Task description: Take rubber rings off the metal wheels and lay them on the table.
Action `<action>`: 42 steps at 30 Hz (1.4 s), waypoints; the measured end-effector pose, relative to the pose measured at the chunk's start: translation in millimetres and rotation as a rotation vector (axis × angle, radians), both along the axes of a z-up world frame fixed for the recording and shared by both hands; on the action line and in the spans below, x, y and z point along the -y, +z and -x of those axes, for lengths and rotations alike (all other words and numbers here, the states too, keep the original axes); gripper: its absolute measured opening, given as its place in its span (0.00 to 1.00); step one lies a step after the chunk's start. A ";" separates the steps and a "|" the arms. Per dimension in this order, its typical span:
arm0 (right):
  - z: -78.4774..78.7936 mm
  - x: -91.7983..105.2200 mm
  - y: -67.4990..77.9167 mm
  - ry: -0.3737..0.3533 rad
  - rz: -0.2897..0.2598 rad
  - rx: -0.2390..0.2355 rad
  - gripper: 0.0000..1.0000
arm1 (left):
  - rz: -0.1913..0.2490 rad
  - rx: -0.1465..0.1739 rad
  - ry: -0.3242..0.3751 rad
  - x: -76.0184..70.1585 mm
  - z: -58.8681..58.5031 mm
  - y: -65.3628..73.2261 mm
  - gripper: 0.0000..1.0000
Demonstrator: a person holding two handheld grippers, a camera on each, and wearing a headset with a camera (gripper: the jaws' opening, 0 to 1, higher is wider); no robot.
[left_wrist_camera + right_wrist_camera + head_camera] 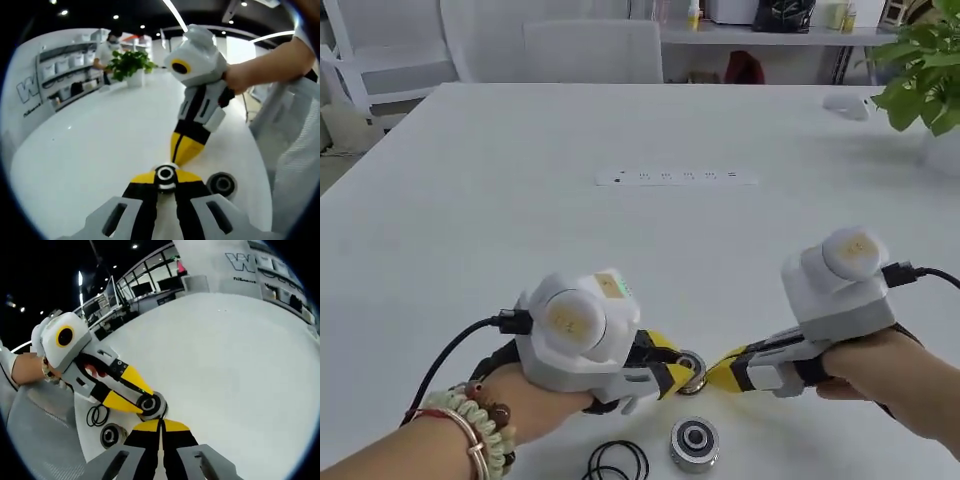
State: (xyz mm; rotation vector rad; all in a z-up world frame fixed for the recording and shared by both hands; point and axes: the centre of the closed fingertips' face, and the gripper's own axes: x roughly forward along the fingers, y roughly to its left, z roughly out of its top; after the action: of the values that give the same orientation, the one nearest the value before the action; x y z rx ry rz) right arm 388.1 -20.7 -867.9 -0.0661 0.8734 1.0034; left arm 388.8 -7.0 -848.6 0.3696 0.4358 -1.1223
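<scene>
A black-rimmed silver wheel (692,366) sits clamped in the left gripper (166,177).

Bright, even overhead light. White table (470,250) nearly washed out, shadows soft and faint. A ceiling strip light (175,11) glares above the left gripper (167,176). The metal wheel (166,172) at its tips is sharp. Fisheye edges bend, and the shelves (65,65) far beyond are soft.

Left gripper view: far wall carries large outlined lettering (26,90). Only the first letter, "W", reads. The smaller slanted line (33,111) beneath it is illegible.

Right gripper view: outlined wall sign (241,261) also starts with "W"; the rest is too blurred to read.

Head view: pale label (610,285) on the left gripper (688,372) housing, print too small to read.
</scene>
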 end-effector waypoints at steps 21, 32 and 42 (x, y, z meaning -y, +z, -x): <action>2.1 -2.8 16.0 -0.156 -0.228 -0.195 0.00 | -0.004 0.004 -0.013 -0.1 2.5 -0.2 0.13; 7.1 -10.3 20.1 -0.168 -0.252 -0.215 0.00 | -0.002 0.006 -0.002 -1.0 1.5 0.4 0.13; 9.7 -15.0 23.7 -0.156 -0.262 -0.215 0.00 | 0.007 0.009 0.000 -1.5 1.3 0.3 0.13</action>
State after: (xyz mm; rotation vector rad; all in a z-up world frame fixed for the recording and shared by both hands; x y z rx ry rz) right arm 378.5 -5.6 -844.2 0.3327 0.9198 0.9812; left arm 387.5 -5.5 -848.3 0.3688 0.4237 -1.1219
